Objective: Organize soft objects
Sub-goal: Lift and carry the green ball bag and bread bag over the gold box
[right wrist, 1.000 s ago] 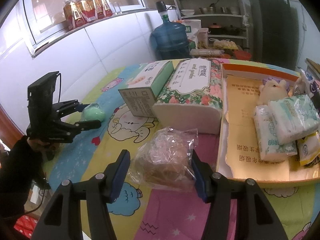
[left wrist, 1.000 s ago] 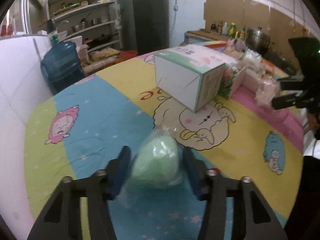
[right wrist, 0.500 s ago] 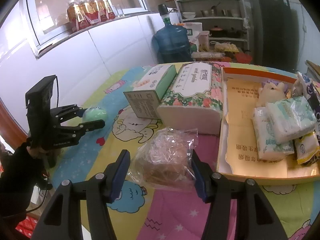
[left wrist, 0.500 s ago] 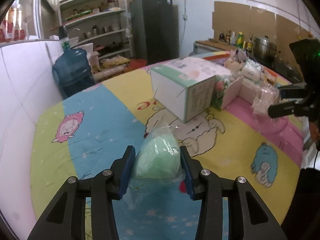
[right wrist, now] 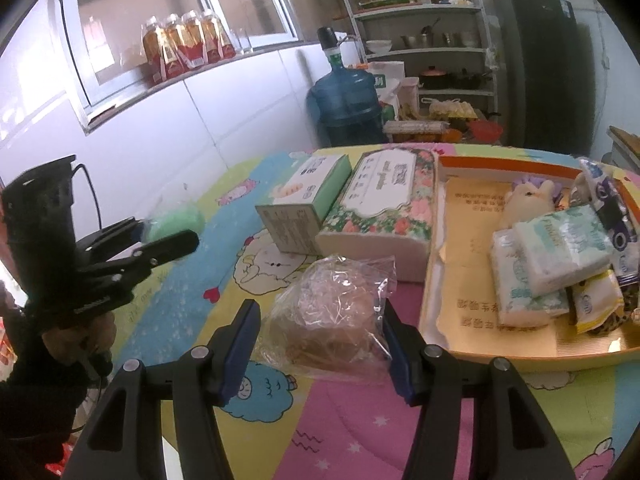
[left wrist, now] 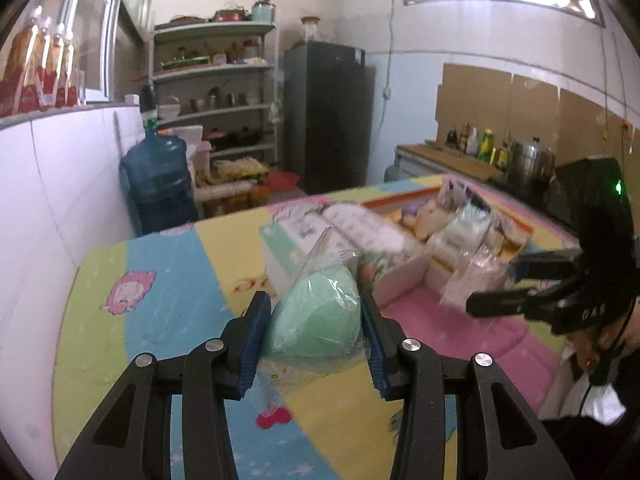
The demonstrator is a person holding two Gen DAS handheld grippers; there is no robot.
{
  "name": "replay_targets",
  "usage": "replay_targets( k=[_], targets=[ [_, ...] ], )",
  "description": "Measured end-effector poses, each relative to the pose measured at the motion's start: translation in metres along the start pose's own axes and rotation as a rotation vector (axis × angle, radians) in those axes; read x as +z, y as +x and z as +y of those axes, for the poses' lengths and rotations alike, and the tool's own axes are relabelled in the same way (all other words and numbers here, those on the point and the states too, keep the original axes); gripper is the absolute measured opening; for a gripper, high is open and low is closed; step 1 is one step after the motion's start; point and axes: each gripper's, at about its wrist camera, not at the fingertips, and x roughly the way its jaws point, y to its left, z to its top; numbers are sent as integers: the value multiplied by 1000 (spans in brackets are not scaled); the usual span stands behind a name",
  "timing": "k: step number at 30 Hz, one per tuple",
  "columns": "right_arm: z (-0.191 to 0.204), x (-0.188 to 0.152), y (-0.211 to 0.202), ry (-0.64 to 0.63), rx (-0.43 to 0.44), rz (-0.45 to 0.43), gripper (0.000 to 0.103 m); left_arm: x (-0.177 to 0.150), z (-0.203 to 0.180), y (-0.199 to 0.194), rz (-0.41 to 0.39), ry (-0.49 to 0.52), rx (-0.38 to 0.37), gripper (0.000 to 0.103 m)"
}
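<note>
My left gripper [left wrist: 314, 340] is shut on a green sponge in a clear plastic bag [left wrist: 316, 318] and holds it up above the cartoon-print table. It also shows in the right wrist view [right wrist: 176, 220], at the left. My right gripper [right wrist: 320, 340] is shut on a clear bag with a brown soft object [right wrist: 332, 320], above the table's pink patch. That bag also shows in the left wrist view [left wrist: 472, 280]. An open cardboard tray [right wrist: 436, 280] at the right holds tissue packs [right wrist: 560, 248] and a small plush toy [right wrist: 528, 196].
A green-and-white tissue box [right wrist: 308, 204] and a floral tissue pack [right wrist: 384, 204] lie side by side left of the tray. A blue water jug [right wrist: 344, 108], shelves and a dark fridge [right wrist: 540, 60] stand beyond the table. A white wall runs along the left.
My left gripper has lifted the green sponge bag off the table and swung right, towards the tray. My right gripper with its bag has risen slightly.
</note>
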Motion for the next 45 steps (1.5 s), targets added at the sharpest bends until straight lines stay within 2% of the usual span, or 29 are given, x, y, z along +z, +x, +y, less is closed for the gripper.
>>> replay_targets(
  k=[9, 15, 21, 30, 45],
  targets=[
    [-22, 2, -25, 27, -13, -58, 58, 20, -38, -2, -60, -53, 53, 46],
    [-37, 0, -39, 48, -19, -87, 58, 33, -61, 9, -65, -122, 75, 46],
    [-54, -3, -52, 74, -24, -115, 58, 46, -81, 17, -84, -149, 98, 46],
    [-84, 0, -74, 101, -46, -170, 58, 56, -109, 37, -74, -187, 97, 46],
    [-149, 5, -113, 159, -114, -258, 58, 70, -162, 79, -79, -221, 49, 46]
  ],
)
